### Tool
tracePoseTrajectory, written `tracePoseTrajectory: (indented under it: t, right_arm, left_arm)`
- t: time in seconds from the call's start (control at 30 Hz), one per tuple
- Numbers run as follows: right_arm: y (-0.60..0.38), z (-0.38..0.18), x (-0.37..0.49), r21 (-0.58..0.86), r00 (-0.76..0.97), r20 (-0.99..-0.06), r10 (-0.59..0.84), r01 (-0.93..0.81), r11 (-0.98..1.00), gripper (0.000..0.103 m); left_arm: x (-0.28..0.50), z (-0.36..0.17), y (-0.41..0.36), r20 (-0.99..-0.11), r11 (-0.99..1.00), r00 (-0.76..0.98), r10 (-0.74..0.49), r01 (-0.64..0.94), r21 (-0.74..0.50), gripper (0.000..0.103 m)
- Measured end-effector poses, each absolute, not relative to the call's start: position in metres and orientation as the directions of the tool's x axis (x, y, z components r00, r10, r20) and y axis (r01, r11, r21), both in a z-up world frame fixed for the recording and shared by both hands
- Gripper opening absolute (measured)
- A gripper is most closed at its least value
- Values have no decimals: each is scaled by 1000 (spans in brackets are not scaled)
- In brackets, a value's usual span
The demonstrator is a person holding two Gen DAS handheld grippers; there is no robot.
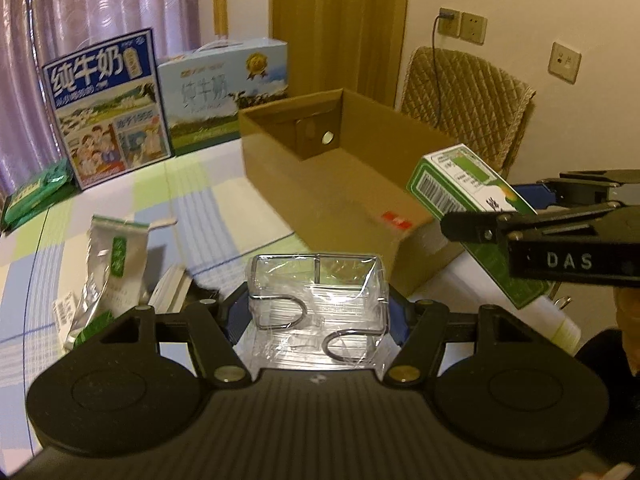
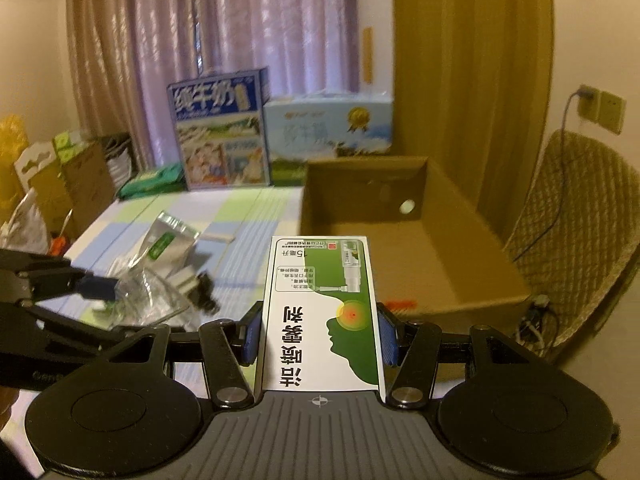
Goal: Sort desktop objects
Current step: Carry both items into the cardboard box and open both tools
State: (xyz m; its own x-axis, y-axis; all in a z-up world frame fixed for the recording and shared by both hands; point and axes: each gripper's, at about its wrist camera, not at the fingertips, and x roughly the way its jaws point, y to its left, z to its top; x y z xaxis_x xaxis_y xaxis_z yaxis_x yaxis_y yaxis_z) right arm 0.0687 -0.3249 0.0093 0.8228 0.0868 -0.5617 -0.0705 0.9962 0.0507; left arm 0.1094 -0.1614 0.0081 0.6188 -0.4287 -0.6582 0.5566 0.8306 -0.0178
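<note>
The left gripper (image 1: 318, 312) is clamping a clear plastic pack of metal hooks (image 1: 320, 304) above the table's near edge. The right gripper (image 2: 320, 332) is pinching a green-and-white spray box (image 2: 320, 312) beside the cardboard box (image 2: 472, 280); only the right view is showing its printed face.

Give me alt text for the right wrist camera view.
The right gripper clamps a green and white medicine box, held in front of an open, empty cardboard box on a checked tablecloth. To the left, the left gripper holds a clear plastic packet; two milk cartons stand behind.
</note>
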Motion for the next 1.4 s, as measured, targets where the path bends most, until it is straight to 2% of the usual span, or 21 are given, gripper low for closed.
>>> tracePoseTrajectory:
  t: [0.17,0.47,1.27,1.4]
  right_arm:
    - [-360,28,83,59,840,-540,61,-34,998,53]
    - [-405,34,118,78,830,-555,57,-17,997,53]
    - [-442,7,189,105,796,-601,74,-12,994,53]
    - [-445,4,193,113,796,-601,73,-6,994,53]
  left_arm:
    - [120,26,-193,-641,816,615,-458,578,-28,62]
    - [147,38,-246,-620,792,604,-501,608,-47,62]
    - [213,6,-285,-635,787,578,-513,612,-79,62]
    - [218,1,-289,-644,794,584,-495,604,-63,65]
